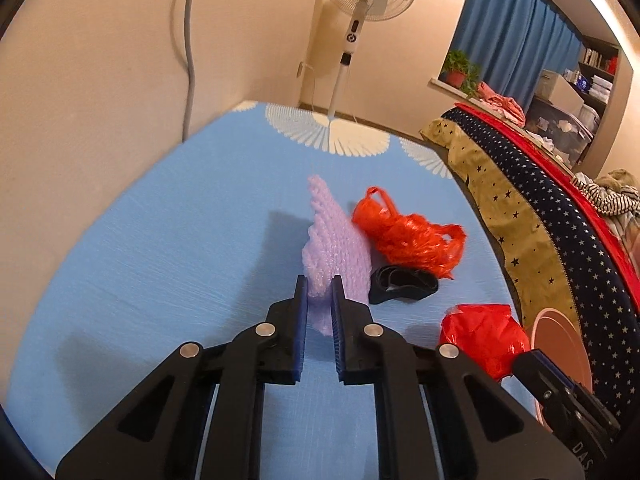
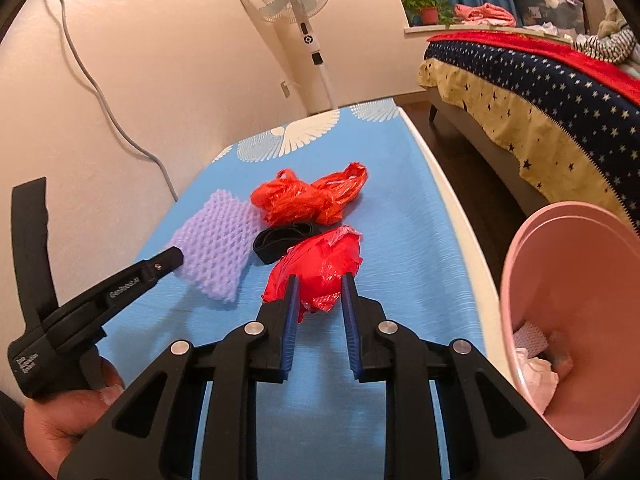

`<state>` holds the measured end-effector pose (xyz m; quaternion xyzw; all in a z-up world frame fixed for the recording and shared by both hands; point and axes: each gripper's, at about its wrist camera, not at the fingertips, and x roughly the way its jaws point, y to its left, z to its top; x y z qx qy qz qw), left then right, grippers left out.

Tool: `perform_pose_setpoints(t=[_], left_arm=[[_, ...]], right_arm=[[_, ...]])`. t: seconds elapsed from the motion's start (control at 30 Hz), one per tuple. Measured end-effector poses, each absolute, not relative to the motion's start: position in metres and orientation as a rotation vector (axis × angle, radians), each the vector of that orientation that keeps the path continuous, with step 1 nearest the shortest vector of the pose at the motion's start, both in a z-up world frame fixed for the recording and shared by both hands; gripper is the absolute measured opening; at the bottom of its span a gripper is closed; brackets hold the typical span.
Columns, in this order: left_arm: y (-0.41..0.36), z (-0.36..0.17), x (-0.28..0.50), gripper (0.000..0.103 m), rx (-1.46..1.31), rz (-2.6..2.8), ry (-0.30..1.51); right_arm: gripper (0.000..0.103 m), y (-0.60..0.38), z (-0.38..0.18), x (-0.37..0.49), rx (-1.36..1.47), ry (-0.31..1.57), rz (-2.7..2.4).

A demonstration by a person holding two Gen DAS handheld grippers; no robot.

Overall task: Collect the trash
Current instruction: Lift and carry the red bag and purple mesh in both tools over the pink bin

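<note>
Left wrist view shows the left gripper (image 1: 320, 292) clamped on the purple foam net (image 1: 336, 240) mid-table (image 1: 160, 240). The right gripper (image 2: 318, 292) straddles the red bag (image 2: 320, 264), jaws apart, near the right edge; squeeze firmly before lifting toward the pink bin (image 2: 580, 240).

**Right gripper at the red wrapper**

The right gripper (image 2: 318, 292) straddles a red wrapper (image 2: 320, 266) on the counter (image 2: 420, 248), fingers (image 2: 291, 304) apart. The left gripper (image 2: 170, 260) (seen side-on) meets purple foam (image 2: 220, 236). A pink bin (image 2: 576, 280) stands right.
</note>
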<state>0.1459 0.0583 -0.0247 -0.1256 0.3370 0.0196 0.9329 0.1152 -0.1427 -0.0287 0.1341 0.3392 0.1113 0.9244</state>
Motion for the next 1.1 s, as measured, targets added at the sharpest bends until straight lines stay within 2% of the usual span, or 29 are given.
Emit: perform_pose_setpoints(t=[0.6,1.1], left_arm=[[0.048,0.032,0.084,0.011,-0.159,0.026,0.601],[0.011,0.046,0.054,0.011,-0.090,-0.065,0.571]], right_arm=[[0.021,-0.174,0.019,0.064,0.251,0.598,0.191],[0.021,-0.205,0.041,0.041,0.229,0.546,0.103]])
